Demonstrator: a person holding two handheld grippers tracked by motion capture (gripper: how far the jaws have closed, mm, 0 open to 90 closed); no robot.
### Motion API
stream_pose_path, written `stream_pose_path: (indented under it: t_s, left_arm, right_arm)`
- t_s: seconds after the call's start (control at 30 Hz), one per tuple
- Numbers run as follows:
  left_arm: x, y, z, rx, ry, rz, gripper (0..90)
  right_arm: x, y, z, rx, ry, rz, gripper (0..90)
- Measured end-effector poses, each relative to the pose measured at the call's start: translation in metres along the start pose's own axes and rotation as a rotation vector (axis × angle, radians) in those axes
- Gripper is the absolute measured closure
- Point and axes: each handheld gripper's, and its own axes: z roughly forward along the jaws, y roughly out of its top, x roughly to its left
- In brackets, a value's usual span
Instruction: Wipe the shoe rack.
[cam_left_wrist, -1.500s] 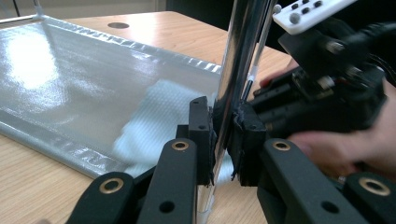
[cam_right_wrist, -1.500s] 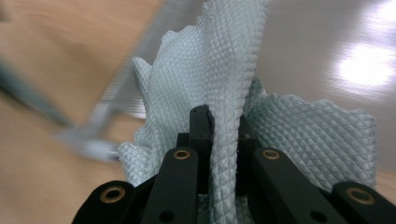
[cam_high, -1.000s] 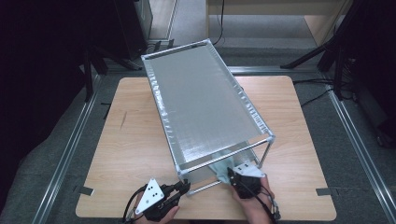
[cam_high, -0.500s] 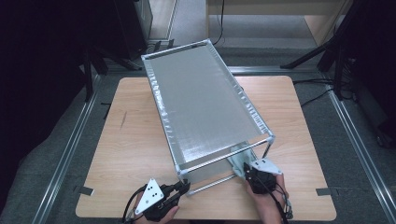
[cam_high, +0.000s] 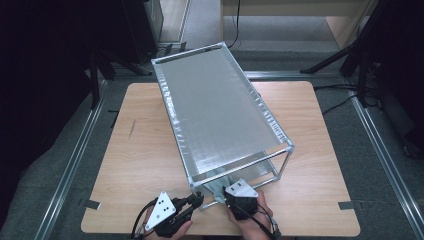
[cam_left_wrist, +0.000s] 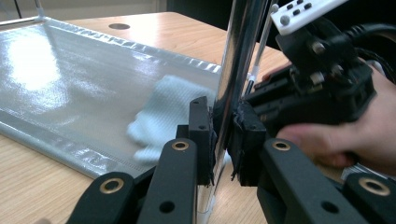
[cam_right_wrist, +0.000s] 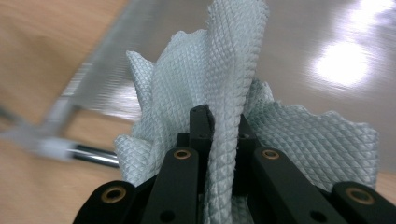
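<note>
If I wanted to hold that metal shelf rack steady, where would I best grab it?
By a thin upright corner post, coming in level from the near end. The left tongs already clamp it that way: the round bar fits between the pads, whereas the rack's broad shelves seem too wide to pinch.

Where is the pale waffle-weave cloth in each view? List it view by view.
High view: pale waffle-weave cloth low centre, under the rack's near end.
Left gripper view: centre, lying on the shiny lower shelf.
Right gripper view: centre, pinched in the right claw.
Shared landmark: the silver two-tier metal rack.
</note>
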Motion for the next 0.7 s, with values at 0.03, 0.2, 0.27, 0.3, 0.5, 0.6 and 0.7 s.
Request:
stream_pose_path:
  t_s: [0.03, 0.2, 0.27, 0.3, 0.5, 0.6, 0.7]
  left_arm:
    - [0.0, 0.0, 0.0, 0.0, 0.0, 0.001, 80.4]
    - [-0.001, 0.0, 0.0, 0.001, 0.008, 0.014, 80.5]
    - [-0.001, 0.0, 0.0, 0.002, 0.008, 0.019, 80.5]
    - [-0.001, 0.0, 0.0, 0.001, 0.008, 0.019, 80.5]
    - [-0.001, 0.0, 0.0, 0.002, 0.006, 0.017, 80.5]
    - [0.0, 0.0, 0.0, 0.002, 0.004, 0.019, 80.5]
    - [0.0, 0.0, -0.001, 0.001, 0.005, 0.019, 80.5]
  right_arm:
    - [0.005, 0.0, 0.001, 0.0, 0.013, -0.009, 83.6]
    - [0.015, 0.002, 0.002, 0.002, 0.015, -0.079, 83.3]
    - [0.01, 0.001, 0.001, 0.006, 0.02, -0.073, 83.2]
    - [0.005, 0.001, 0.0, 0.008, 0.012, -0.072, 83.2]
    - [-0.036, -0.005, -0.013, 0.01, -0.074, 0.003, 83.3]
    - [-0.058, -0.008, -0.021, 0.011, -0.138, 0.05, 83.3]
    - [-0.08, -0.011, -0.031, 0.014, -0.196, 0.102, 83.4]
